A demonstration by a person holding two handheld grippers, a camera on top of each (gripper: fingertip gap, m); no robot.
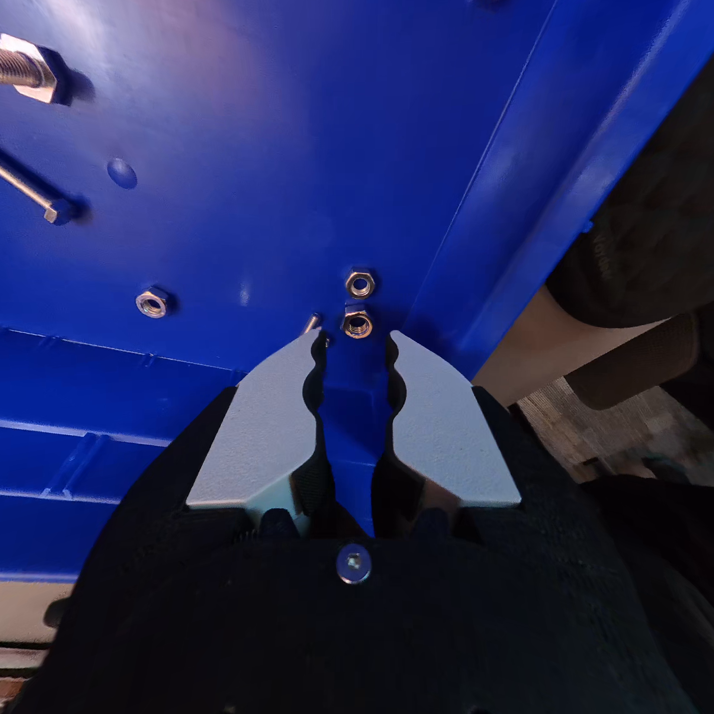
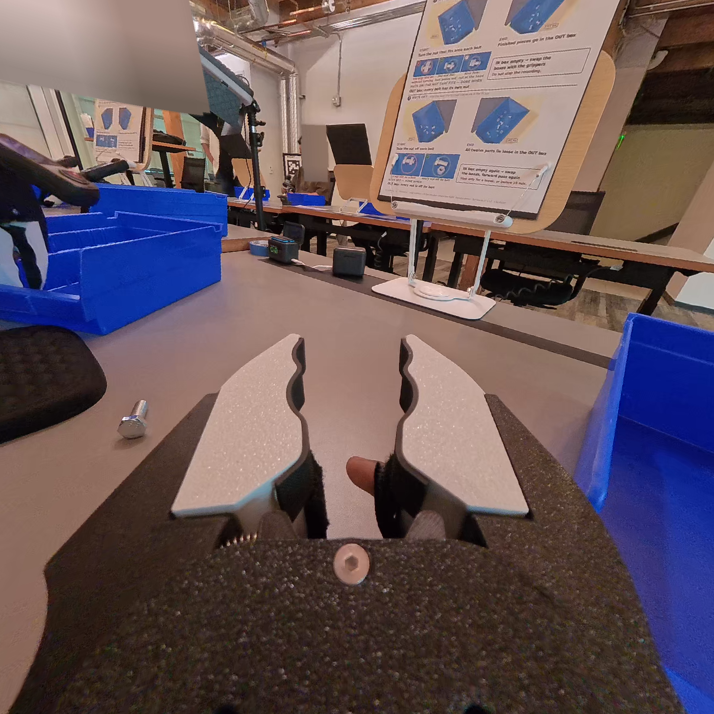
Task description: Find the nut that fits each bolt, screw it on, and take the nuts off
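In the left wrist view my left gripper reaches down into a blue bin. Its jaws stand apart with only the bin floor between the pads. A steel nut lies just ahead of the fingertips, with a second nut right behind it and a third nut to the left. A small bolt pokes out from behind the left fingertip. In the right wrist view my right gripper is open and empty above the grey table. A hex bolt lies on the table to its left.
A large bolt carrying a nut and a long thin bolt lie at the bin's far left. A second blue bin stands at the right, and other blue bins at the left. An instruction sheet on a stand is behind. The left gripper's tips are roughly 50 cm from the right gripper's.
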